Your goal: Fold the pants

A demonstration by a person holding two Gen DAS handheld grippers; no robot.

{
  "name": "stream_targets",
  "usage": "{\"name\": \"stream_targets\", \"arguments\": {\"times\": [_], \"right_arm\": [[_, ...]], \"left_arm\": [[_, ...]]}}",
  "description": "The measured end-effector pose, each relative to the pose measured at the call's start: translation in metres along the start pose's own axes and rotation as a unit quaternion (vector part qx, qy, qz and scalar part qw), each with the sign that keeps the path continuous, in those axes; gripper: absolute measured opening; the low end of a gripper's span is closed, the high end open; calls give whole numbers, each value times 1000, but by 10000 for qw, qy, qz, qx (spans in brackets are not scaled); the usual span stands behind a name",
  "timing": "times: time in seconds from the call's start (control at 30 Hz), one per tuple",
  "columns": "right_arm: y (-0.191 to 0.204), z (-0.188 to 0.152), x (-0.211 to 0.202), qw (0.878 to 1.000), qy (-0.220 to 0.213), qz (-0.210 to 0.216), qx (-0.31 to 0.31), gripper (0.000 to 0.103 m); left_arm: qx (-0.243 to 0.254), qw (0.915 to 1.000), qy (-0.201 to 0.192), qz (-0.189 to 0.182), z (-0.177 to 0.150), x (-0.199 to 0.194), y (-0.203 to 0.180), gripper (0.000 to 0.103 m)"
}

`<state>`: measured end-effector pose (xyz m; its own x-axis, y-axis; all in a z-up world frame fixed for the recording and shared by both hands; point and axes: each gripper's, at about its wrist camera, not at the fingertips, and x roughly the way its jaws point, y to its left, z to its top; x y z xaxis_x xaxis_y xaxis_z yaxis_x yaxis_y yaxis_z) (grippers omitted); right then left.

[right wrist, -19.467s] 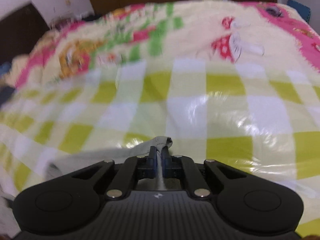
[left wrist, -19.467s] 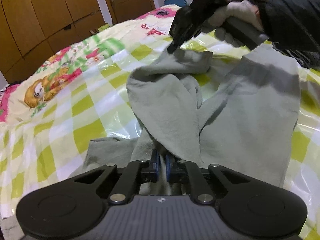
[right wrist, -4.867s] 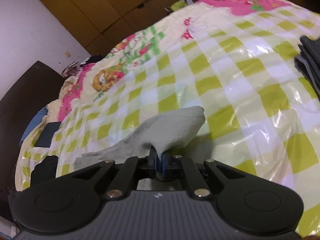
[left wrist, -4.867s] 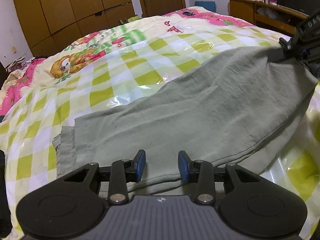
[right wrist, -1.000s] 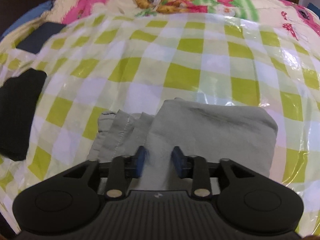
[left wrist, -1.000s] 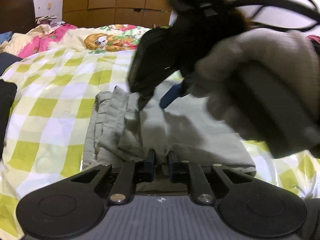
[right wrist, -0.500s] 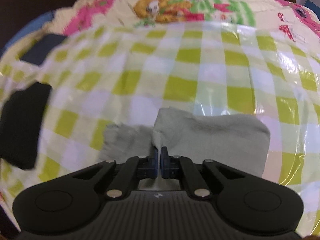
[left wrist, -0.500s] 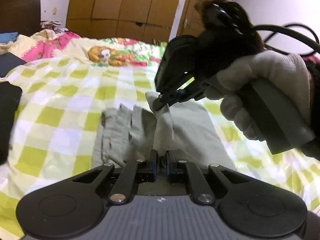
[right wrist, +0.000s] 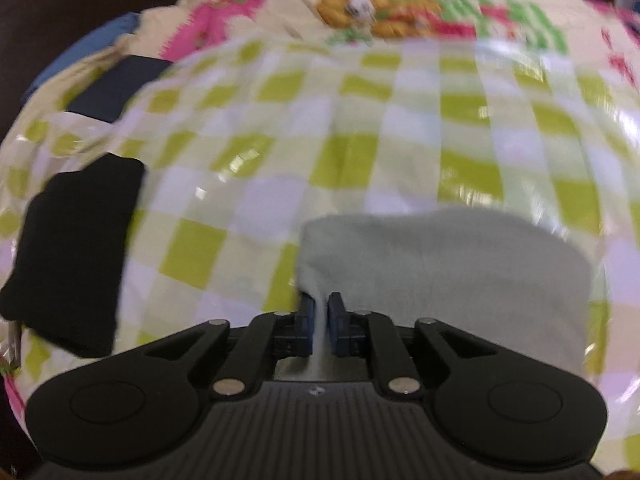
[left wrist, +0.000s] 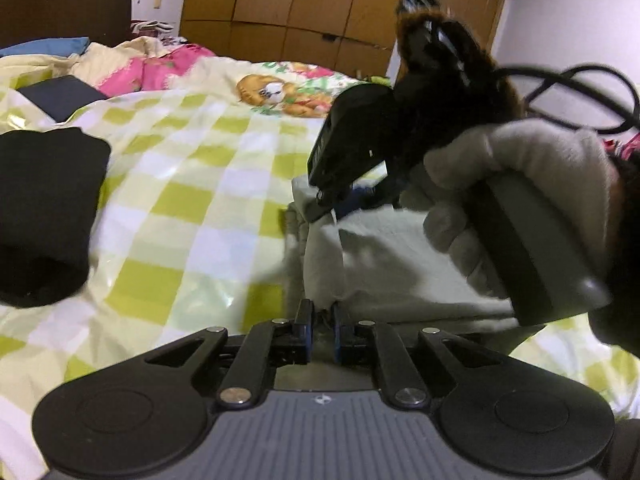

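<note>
Both hand-held grippers pinch one edge of the folded pants (right wrist: 440, 264), likely to carry the fold across. Left hand-held gripper (left wrist: 320, 326) grips cloth narrowly; ahead of it, the right hand-held gripper (right wrist: 319, 322) is opening with fabric between its fingers.

place: a home bedroom
bed: a bed under a green-and-white checked plastic sheet (left wrist: 192, 184)
bedding: cartoon bear quilt (left wrist: 268, 90) at 12 o'clock
storage: wooden wardrobe (left wrist: 296, 4) along the far wall
clothing: folded black garment (left wrist: 44, 208) at 9 o'clock

The folded pants (right wrist: 440, 256) lie on the bed (right wrist: 360, 152) just ahead of me; a folded garment (right wrist: 76, 248) lies well apart, to their left.
</note>
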<state>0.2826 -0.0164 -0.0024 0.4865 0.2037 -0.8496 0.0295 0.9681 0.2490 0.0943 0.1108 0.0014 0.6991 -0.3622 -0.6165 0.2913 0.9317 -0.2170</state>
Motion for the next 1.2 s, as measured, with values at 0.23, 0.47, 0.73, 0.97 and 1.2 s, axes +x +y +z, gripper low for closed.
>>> {"name": "stream_targets", "arguments": {"times": [0.23,0.47,0.73,0.97,1.2], "right_arm": [[3,-7,-33,9981,-484,79,-375,22],[-24,-22,-64,9951,-793,74,-586,23],[-56,-52,-57,9980,-565,163,-234,24],[-78,-106,-76,9973,-602,320,-256,27],[-90,-145,-99,9949,-824,544,-214,27]], "left_arm": [[373,9991,43,190,-6,-10,2,28],[456,9967,-372,559,11,-30,3,28],[1005,9927,-494,449,42,21,-27,31],[1509,9842,320,871,24,76,-25,35],[1837,9760,325,1121,29,70,-36,35]]}}
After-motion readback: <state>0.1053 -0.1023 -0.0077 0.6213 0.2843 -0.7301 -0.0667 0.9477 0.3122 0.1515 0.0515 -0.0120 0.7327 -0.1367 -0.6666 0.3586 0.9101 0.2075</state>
